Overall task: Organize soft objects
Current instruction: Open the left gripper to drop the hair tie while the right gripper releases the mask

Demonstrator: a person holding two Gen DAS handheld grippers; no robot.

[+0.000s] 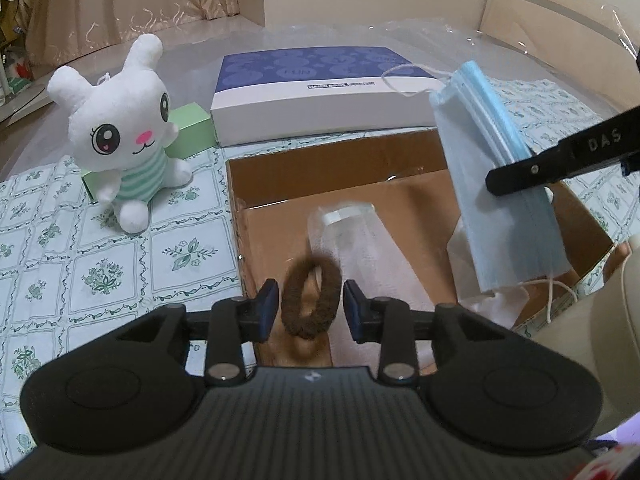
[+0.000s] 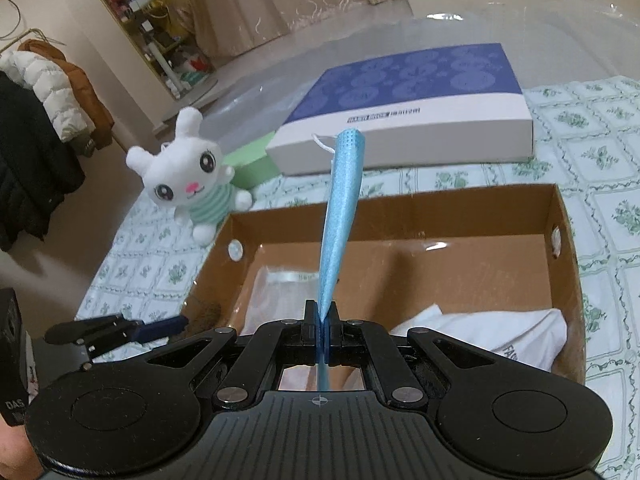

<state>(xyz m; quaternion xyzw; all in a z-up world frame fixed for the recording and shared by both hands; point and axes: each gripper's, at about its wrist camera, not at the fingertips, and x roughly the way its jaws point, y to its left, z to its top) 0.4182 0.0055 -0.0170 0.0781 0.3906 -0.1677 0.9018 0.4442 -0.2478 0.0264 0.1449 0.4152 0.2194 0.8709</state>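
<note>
A brown hair tie hangs between the blue pads of my left gripper, over the near-left corner of the open cardboard box. The pads stand a little apart from it on both sides, so this gripper is open. My right gripper is shut on a folded light-blue face mask, which it holds above the box. In the left wrist view the mask hangs at the right, pinched by a black finger. A white plush bunny sits on the tablecloth left of the box.
Inside the box lie a clear plastic bag and a white cloth bag. A flat blue-and-white box lies behind the cardboard box, and a small green box stands behind the bunny. Clear plastic sheeting covers the table's far edge.
</note>
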